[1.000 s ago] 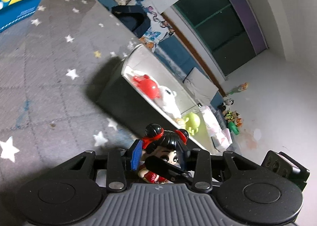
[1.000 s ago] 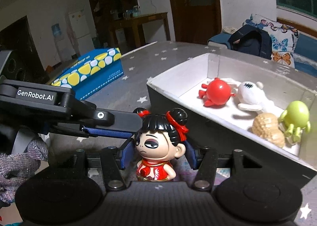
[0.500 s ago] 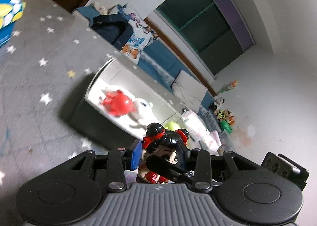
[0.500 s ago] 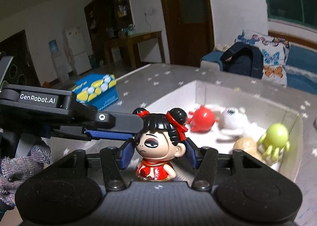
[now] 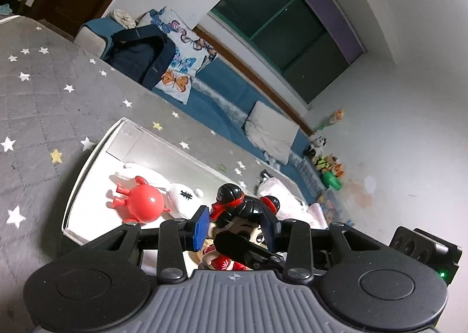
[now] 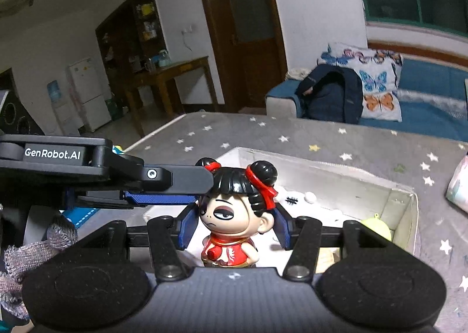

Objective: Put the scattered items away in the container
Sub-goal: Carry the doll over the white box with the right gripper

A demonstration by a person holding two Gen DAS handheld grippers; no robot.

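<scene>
Both grippers gripping one doll above the box.

The right gripper [image 6: 234,223] and left gripper [image 5: 235,224] are both clenching their blue pads on the glossy black-haired figurine in a red outfit [image 6: 237,213], holding it over the near edge of the white open-topped rectangular box [image 6: 403,204]. Inside are lying a round red toy [image 5: 142,204], a white plush [image 5: 182,197] and a yellow-green toy [image 6: 377,229]; beyond, the grey star-patterned cloth [image 5: 44,93].

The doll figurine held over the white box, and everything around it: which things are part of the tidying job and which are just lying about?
Part of the job:
- doll figurine, gripped by the right tongs and left tongs
- white box
- red round toy, white toy, green toy, already inside

Just lying about:
- dark backpack
- butterfly pillow
- blue sofa
</scene>
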